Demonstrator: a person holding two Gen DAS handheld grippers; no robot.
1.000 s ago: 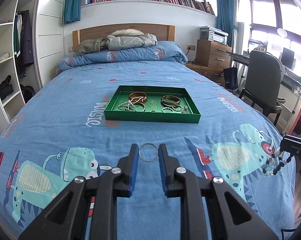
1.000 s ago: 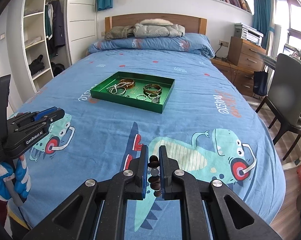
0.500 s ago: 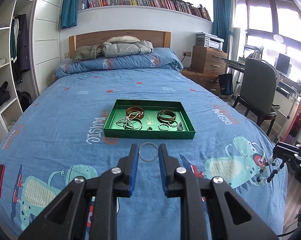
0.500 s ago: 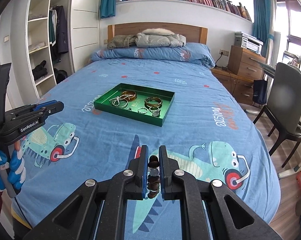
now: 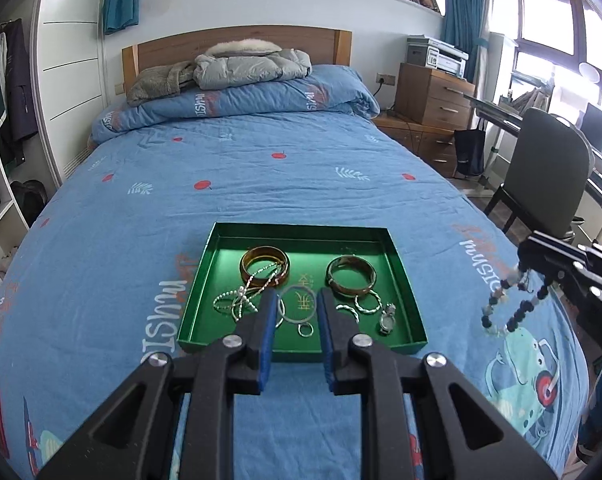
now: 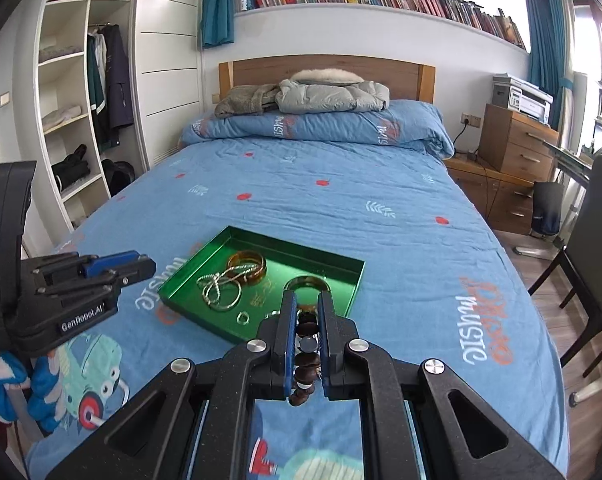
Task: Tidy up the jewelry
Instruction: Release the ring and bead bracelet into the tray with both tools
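Observation:
A green tray [image 5: 401, 270] lies on the blue bedspread and also shows in the right wrist view [image 6: 351, 288]. It holds two brown bangles [image 5: 265, 264], a silver chain [image 5: 237, 300], small rings and a small watch [image 5: 387, 320]. My left gripper [image 5: 299, 306] is shut on a thin silver ring bangle [image 5: 287, 312] and holds it above the tray's front half. My right gripper [image 6: 305, 320] is shut on a dark beaded bracelet [image 6: 307, 348] near the tray's right front corner. The beads also hang in the left wrist view [image 5: 509, 308].
Pillows and grey jackets [image 5: 237, 68] lie at the headboard. Open wardrobe shelves [image 6: 73, 120] stand on the left. A wooden dresser with a printer [image 5: 433, 88], a desk and a dark chair [image 5: 549, 176] stand to the right of the bed.
Both grippers have moved forward toward the tray with their jewelry still held. The left one now hangs over the tray and the right one is at its corner.

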